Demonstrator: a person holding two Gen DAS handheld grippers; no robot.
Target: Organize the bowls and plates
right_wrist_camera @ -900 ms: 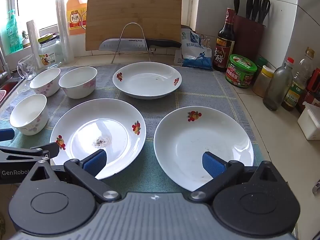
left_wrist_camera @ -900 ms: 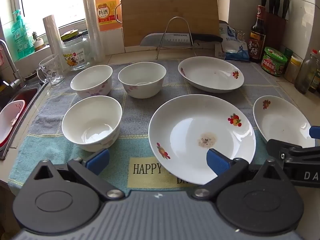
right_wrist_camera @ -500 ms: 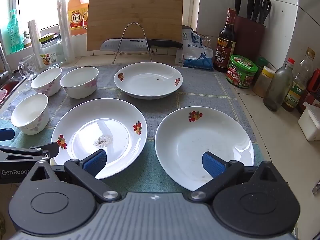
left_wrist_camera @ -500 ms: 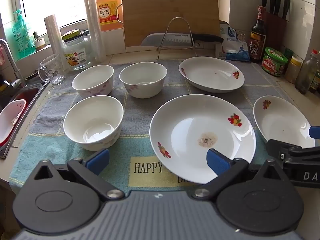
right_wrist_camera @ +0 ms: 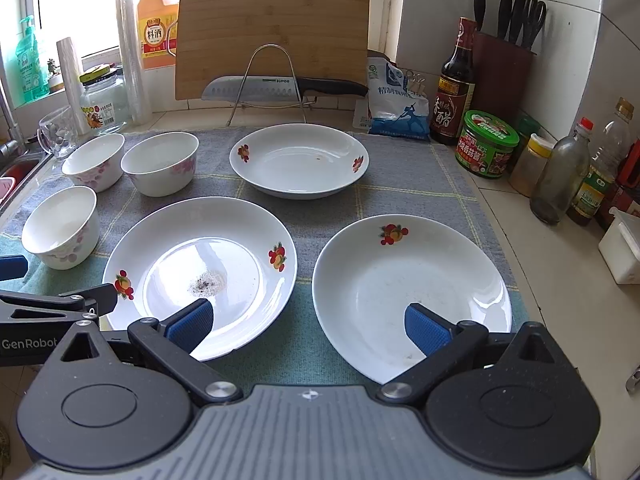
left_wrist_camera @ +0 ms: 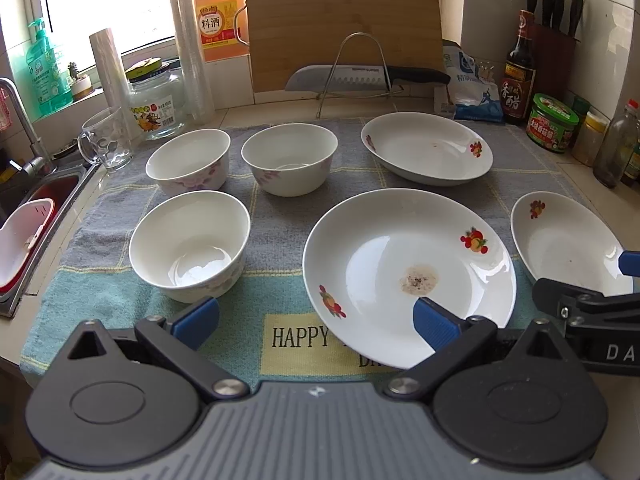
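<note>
Landmark: stained plate (left_wrist_camera: 408, 272), large, on the towel (left_wrist_camera: 276, 216), near front edge, brown spot in the middle.
Left of stained plate: near bowl (left_wrist_camera: 190, 246), standing alone, upright, apart from the plate.
Behind-left of stained plate: two more bowls, far-left bowl (left_wrist_camera: 188, 164) and middle bowl (left_wrist_camera: 290, 158), side by side, not nested.
Behind stained plate: back plate (left_wrist_camera: 426, 152), separate, not stacked.
Right of stained plate: right plate (right_wrist_camera: 412, 296), close beside but not overlapping.
Left gripper (left_wrist_camera: 316, 320): wide apart, empty, hanging above front rim of stained plate, between it and near bowl.
Right gripper (right_wrist_camera: 308, 324): wide apart, empty, above the gap between stained plate and right plate.
Change since a moment ago: almost nothing; same places for all six dishes, only a small drift of both views, no closing of either gripper.
Meaning for task: probably still at the start; no stack of plates, no nest of bowls yet.
Likely next need: choosing one dish rim and closing on it; thin glazed rims probably slippery.
</note>
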